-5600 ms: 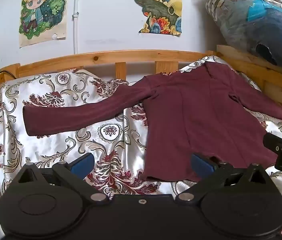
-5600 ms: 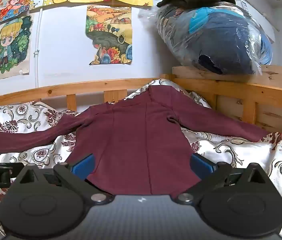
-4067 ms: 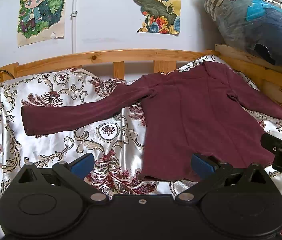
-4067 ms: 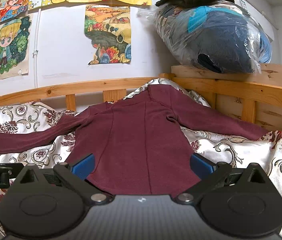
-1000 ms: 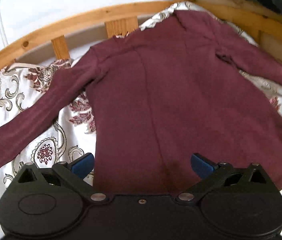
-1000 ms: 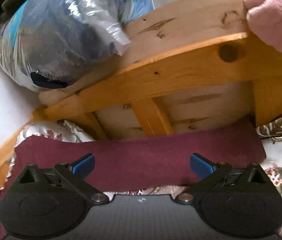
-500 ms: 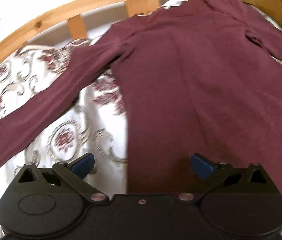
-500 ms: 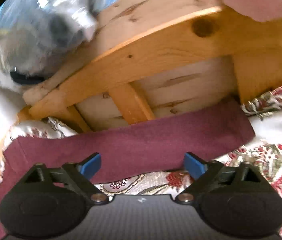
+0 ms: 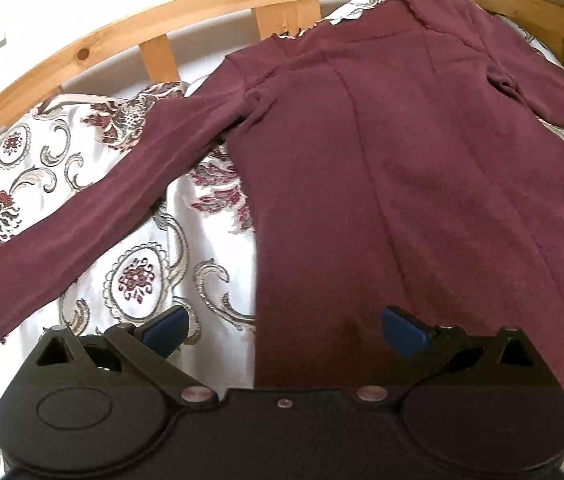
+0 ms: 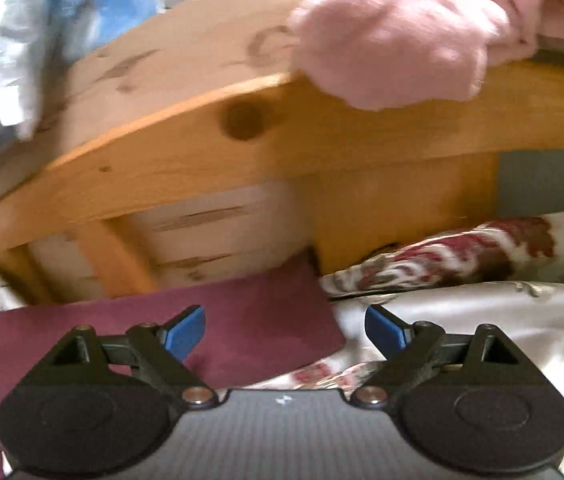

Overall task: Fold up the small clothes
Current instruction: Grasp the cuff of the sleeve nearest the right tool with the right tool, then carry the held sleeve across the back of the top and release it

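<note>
A maroon long-sleeved shirt [image 9: 382,168] lies spread flat on a floral bedsheet [image 9: 137,276], its left sleeve [image 9: 93,220] stretched out to the left. My left gripper [image 9: 282,326] hovers open over the shirt's lower left hem, nothing between its blue pads. In the right wrist view the shirt's right sleeve cuff [image 10: 265,328] lies by the wooden bed frame. My right gripper [image 10: 285,330] is open just above that cuff end, the left pad over the cloth, the right pad over the sheet. The picture is blurred.
A wooden bed rail [image 9: 209,4] runs behind the shirt and another rail [image 10: 282,136] stands close ahead of the right gripper. Pink fluffy fabric [image 10: 402,28] drapes over that rail. A plastic-wrapped bundle [image 10: 21,40] sits at upper left.
The right gripper has swung right along the sleeve to its cuff end and its jaws narrowed slightly. The left gripper shifted left, from over the shirt's body to its left hem edge.
</note>
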`<act>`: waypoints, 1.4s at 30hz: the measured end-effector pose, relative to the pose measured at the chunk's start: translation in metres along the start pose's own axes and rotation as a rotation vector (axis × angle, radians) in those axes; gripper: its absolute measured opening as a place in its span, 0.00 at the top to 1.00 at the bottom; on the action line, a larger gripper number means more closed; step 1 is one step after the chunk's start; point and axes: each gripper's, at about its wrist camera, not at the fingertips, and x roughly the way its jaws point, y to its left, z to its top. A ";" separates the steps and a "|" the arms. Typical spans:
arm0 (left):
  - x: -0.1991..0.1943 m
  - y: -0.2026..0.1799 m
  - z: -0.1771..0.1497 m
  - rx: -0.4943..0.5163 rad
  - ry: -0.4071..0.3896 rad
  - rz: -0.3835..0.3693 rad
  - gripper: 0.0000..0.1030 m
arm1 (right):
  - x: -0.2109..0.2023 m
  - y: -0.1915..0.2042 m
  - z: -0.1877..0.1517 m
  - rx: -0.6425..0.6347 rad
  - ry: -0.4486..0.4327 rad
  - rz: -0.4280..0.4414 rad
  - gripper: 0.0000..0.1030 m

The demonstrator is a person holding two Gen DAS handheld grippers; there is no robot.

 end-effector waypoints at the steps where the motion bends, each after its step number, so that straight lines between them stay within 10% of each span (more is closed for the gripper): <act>1: 0.001 -0.002 0.000 0.003 0.005 -0.002 0.01 | 0.005 -0.006 0.001 0.013 0.009 -0.004 0.13; 12: -0.006 0.009 0.001 -0.012 0.002 0.015 0.01 | 0.021 -0.015 0.000 0.058 0.048 0.081 0.79; 33: -0.036 0.037 -0.018 -0.098 -0.133 0.092 0.01 | -0.070 0.043 -0.007 -0.269 -0.271 0.378 0.84; 42: -0.062 0.051 -0.015 -0.069 -0.282 0.156 0.01 | -0.174 0.133 -0.060 -0.663 -0.464 0.846 0.84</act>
